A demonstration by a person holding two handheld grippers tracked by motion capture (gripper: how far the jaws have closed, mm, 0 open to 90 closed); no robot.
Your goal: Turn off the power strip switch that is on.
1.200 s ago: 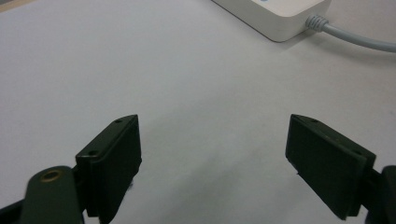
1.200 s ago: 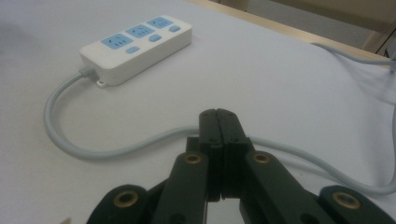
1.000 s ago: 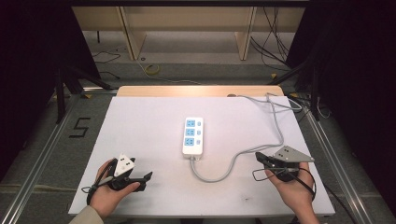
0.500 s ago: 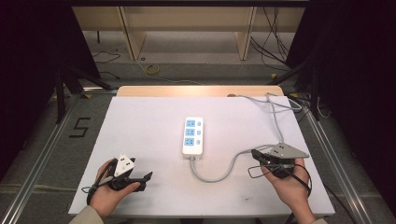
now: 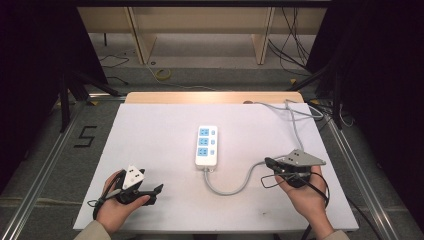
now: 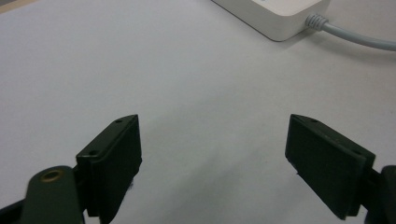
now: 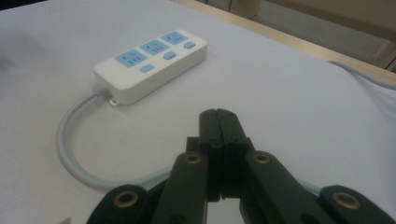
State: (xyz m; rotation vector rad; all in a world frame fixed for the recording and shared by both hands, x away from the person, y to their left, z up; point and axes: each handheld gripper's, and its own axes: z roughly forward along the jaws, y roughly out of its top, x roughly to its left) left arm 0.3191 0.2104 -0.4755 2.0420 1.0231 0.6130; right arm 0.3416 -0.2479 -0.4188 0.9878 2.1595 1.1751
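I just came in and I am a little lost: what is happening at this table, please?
A person holds a gripper in each hand over a white table. A white power strip with its grey cable lies in the middle, untouched. The left gripper has open jaws with nothing between them; the right gripper is shut, near the cable.

A white power strip with three blue sockets and three blue switches is laid flat mid-table, lengthwise away from the person. Its grey cord is curved off the near end toward the right.
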